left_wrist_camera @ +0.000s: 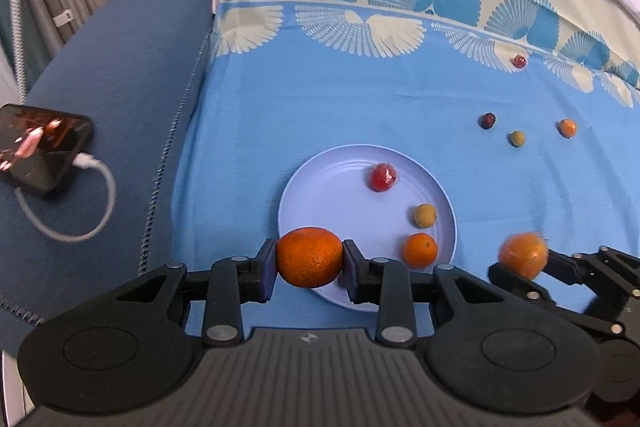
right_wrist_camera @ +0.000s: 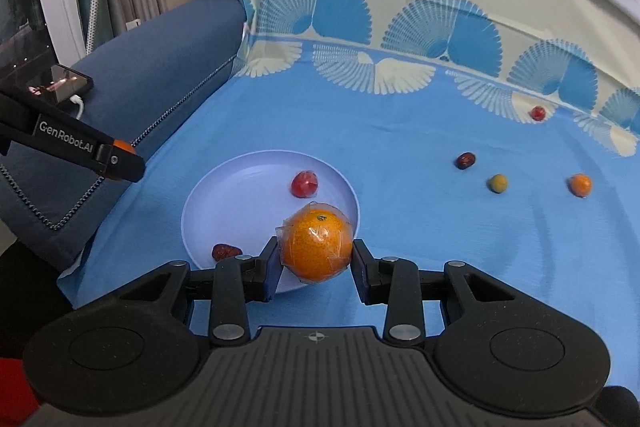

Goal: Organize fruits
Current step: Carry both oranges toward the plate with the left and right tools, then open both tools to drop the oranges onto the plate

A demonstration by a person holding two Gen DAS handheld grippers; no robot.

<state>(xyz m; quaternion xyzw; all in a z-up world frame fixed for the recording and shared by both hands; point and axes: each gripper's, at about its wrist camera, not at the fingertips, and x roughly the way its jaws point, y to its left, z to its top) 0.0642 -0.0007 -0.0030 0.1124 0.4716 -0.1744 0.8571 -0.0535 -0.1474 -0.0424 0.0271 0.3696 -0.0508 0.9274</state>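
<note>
My left gripper is shut on a mandarin and holds it over the near left rim of the pale blue plate. My right gripper is shut on a plastic-wrapped orange at the plate's near right edge; it shows blurred in the left wrist view. In the plate lie a wrapped red fruit, a small tan fruit, a small orange and a dark red date.
Loose on the blue cloth at the right are a dark date, a green fruit, a small orange fruit and a red fruit. A phone with a white cable lies on the sofa arm at the left.
</note>
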